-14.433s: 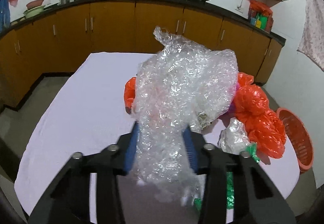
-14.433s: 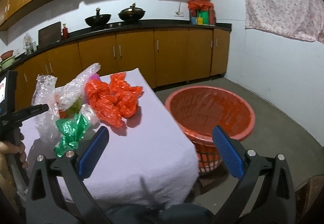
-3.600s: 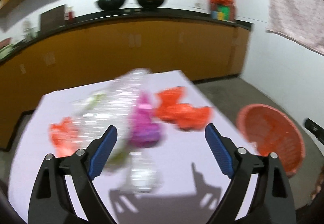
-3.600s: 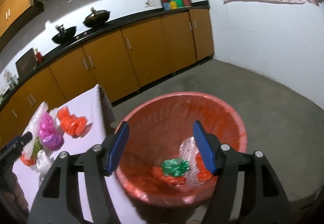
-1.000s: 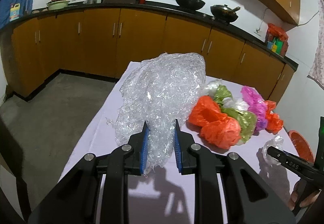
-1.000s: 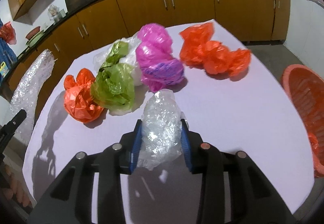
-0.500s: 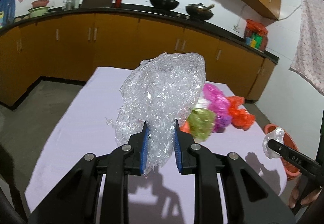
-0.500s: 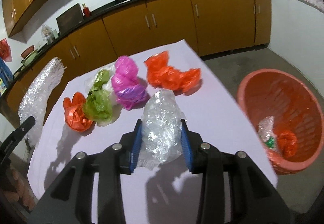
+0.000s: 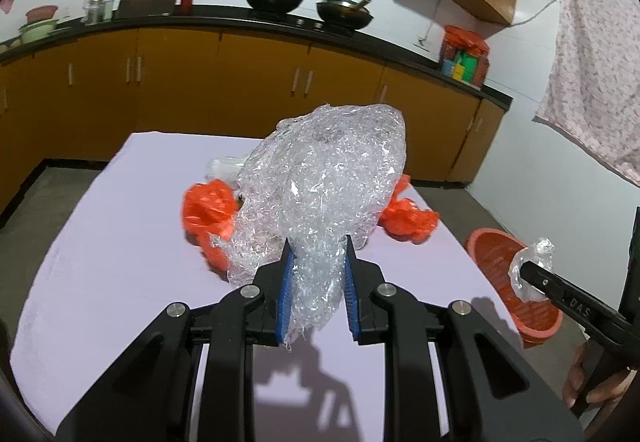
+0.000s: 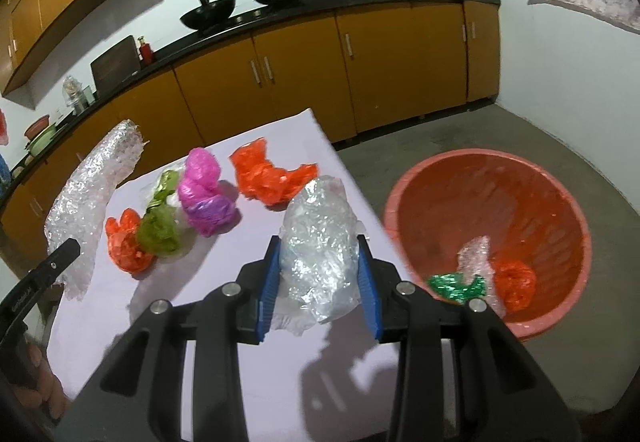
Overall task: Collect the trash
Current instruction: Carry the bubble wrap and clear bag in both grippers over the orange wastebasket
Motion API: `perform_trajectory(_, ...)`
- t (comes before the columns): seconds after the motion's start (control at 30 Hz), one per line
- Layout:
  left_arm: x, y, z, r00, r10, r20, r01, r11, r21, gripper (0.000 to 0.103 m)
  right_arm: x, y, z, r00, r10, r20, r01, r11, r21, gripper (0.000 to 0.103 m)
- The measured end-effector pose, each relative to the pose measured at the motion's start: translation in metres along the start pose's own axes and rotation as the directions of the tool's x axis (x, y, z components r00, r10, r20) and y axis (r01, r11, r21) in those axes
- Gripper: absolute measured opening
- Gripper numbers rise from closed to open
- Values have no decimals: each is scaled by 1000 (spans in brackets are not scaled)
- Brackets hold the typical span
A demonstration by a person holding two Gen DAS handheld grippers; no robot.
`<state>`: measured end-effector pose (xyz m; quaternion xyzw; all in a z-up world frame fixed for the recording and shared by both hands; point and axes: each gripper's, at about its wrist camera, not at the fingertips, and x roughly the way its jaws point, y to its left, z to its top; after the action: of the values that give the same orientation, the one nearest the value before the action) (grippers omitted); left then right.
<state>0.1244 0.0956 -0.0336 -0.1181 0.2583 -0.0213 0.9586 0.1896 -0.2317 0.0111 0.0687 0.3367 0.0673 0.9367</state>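
Observation:
My left gripper (image 9: 316,284) is shut on a large clear bubble wrap sheet (image 9: 324,182) and holds it above the white table (image 9: 120,242); the sheet also shows in the right wrist view (image 10: 92,202). My right gripper (image 10: 318,282) is shut on a crumpled clear plastic bag (image 10: 320,242) at the table's right edge, next to the red basket (image 10: 472,178). The basket holds clear, green and orange scraps (image 10: 480,274). On the table lie orange (image 10: 272,174), pink (image 10: 204,194), green (image 10: 160,230) and orange (image 10: 126,238) bags.
The red basket (image 9: 504,262) stands on the grey floor right of the table. Yellow-brown cabinets (image 10: 360,54) with a black counter and woks line the far wall. A patterned cloth (image 9: 592,82) hangs at the right.
Both grippers have swung to the right toward the basket, each still holding its plastic. The basket now fills more of the right wrist view.

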Motion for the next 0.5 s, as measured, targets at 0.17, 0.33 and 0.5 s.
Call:
perform_trajectory(0.17, 5, -19, -2, 999, -29, -16, 30, 999, 21, 22, -9, -19, 0, 999, -30, 16, 29, 999, 15, 36)
perform_trajectory(0.33, 11, -37, -3, 998, -57, -31, 58, 997, 41, 22, -16, -32, 1, 998, -57, 29, 57, 998, 22, 36)
perform_trajectory(0.5, 17, -54, -6, 995, -84, -48, 87, 994, 59, 22, -22, -49, 0, 996, -83, 37, 82, 996, 36, 36)
